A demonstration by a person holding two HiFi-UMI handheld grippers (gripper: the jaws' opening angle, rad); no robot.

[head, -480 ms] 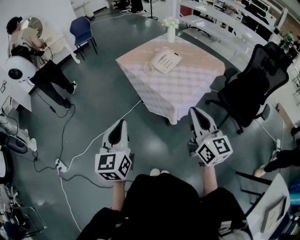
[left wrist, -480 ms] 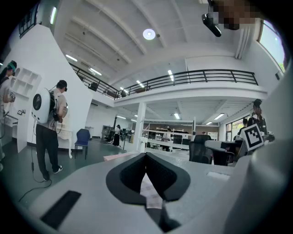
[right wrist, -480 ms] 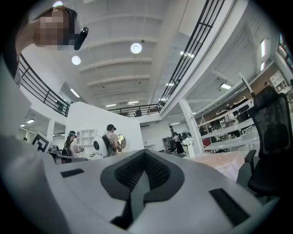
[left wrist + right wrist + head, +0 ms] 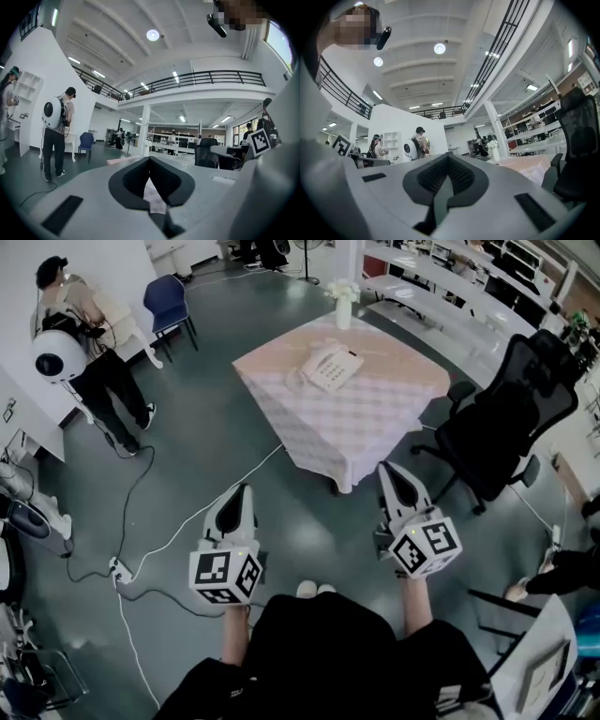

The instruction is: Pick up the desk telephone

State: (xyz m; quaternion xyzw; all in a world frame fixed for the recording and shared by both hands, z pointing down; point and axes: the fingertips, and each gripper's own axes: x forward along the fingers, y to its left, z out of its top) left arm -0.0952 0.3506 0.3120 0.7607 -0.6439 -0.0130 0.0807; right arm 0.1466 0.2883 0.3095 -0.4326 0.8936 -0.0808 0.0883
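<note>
- The bench (image 4: pixel 375 418), draped in a checked cloth, sits in the same place in the head view as a moment ago. The person has not stepped closer, so I judge the approach has not really begun.
- A bystander (image 4: pixel 89 343) with a round white pack, well to the left of the bench, has straightened up and shifted. That is the one clear change, and it has no bearing on the task.
- The left claw (image 4: pixel 241 489) and right claw (image 4: pixel 390 471) have stayed put, level and well short of the bench's near corner. Each is pinched fully together with nothing in it, so both would need to open before any grasp.
- The desk telephone (image 4: pixel 330 366) lies untouched on the far half of the bench.
- A vase of white flowers (image 4: pixel 342 298) stands at the bench's far corner, just beyond the telephone.
</note>
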